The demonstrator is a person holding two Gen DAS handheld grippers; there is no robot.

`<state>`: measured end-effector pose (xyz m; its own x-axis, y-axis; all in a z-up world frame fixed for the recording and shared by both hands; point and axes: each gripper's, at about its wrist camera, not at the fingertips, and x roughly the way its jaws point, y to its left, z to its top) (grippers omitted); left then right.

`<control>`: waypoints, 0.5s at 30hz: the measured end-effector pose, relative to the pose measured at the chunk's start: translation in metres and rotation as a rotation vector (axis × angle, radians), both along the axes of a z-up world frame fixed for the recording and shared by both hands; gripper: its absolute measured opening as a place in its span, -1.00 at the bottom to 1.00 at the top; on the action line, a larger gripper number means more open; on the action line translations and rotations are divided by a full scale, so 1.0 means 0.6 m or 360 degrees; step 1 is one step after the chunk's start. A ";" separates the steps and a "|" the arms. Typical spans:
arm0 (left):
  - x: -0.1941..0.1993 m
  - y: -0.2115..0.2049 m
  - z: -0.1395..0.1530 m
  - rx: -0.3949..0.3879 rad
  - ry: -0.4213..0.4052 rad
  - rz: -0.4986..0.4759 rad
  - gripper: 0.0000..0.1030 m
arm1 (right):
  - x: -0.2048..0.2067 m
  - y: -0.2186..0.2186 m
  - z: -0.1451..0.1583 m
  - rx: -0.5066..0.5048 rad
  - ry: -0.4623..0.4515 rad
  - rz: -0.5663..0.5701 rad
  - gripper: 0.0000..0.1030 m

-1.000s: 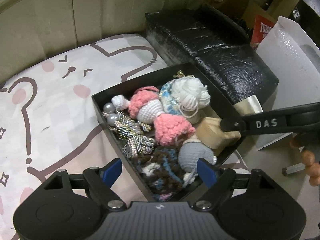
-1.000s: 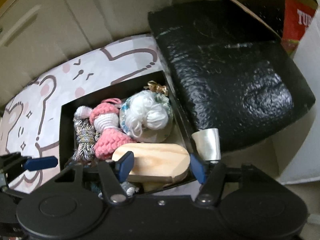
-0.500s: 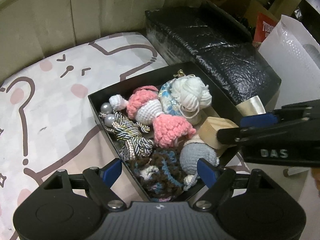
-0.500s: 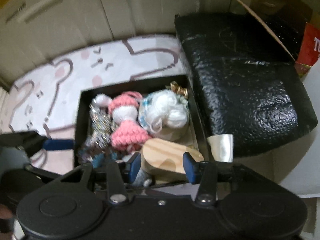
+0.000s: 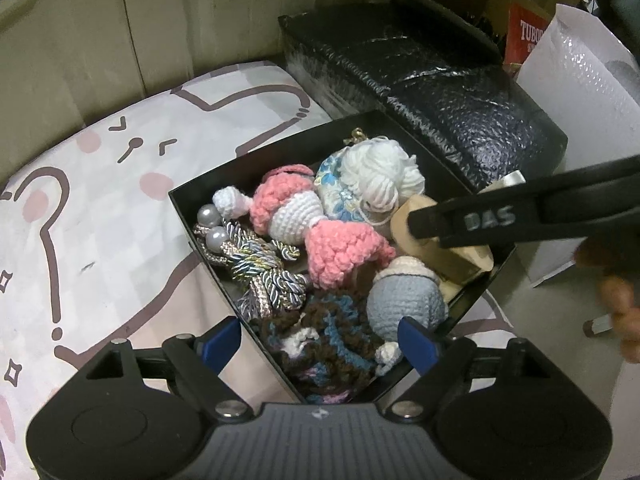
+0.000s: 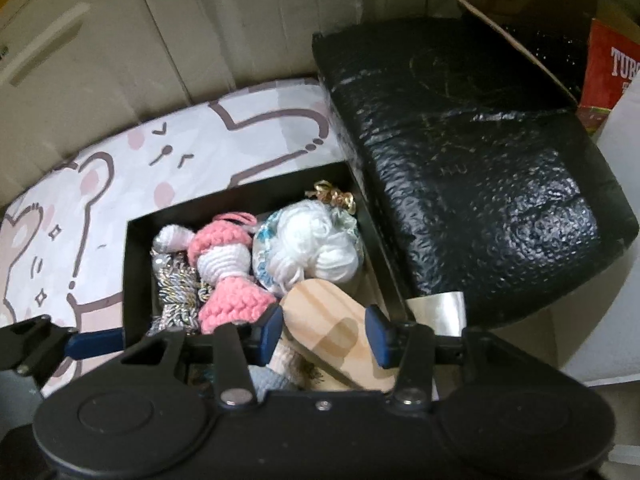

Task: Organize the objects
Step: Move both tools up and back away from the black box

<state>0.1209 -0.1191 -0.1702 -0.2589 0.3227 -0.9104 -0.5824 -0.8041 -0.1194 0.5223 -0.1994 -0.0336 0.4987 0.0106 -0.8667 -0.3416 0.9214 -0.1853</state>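
Your left gripper [image 5: 320, 340] hangs over the near corner of the black box [image 5: 180, 204], jaws opening. The brown-and-blue crochet piece [image 5: 324, 328] and grey crochet ball [image 5: 404, 300] sit below and between the blue pads, but neither pad presses on them. Nothing held there.

Box sits on the cartoon-print mat [image 5: 80, 220], with its right wall against the black wrapped package [image 5: 460, 100].

Contents, left to right in the left view:
- two pearl beads [image 5: 208, 214] on one braided cord tassel [image 5: 260, 272]
- one small white crochet nub [image 5: 228, 202]
- two pink crochet pieces: the upper pink-and-white one [image 5: 284, 208], the lower pink one [image 5: 344, 248]
- one blue-patterned pouch [image 5: 332, 188] under one white yarn bundle [image 5: 380, 176]
- one wooden block [image 6: 332, 332] at the right wall

Your right gripper [image 6: 324, 330] is the one on the block. In its own view the block lies directly ahead between the pads, long axis running away from you and slightly left, rounded end far, toward the yarn. The near end dips below the gripper body. The pads sit close on both long sides, and the left pad looks to be touching. I can't confirm that the right pad presses, so I can't tell whether it's clamped or just short of it.

Judgement: the block is the right hand's job, since the left is well off to the side. Grip is across the short width, which suits a lift along the long axis. Watch the yarn strand [image 5: 376, 220] trailing near the block's far end.
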 end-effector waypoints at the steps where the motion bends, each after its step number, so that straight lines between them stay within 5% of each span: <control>1: 0.000 -0.001 0.000 0.0006 -0.0004 0.0000 0.66 | 0.003 0.000 -0.006 0.0000 0.0013 -0.0005 -0.10; 15: -0.003 -0.011 0.010 0.0034 -0.0001 0.0042 0.66 | 0.004 0.014 -0.024 -0.0128 0.0001 0.0053 -0.07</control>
<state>0.1191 -0.1258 -0.1644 -0.2672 0.3353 -0.9034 -0.5610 -0.8164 -0.1370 0.5249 -0.1907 -0.0480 0.4984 -0.0423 -0.8659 -0.3722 0.8917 -0.2578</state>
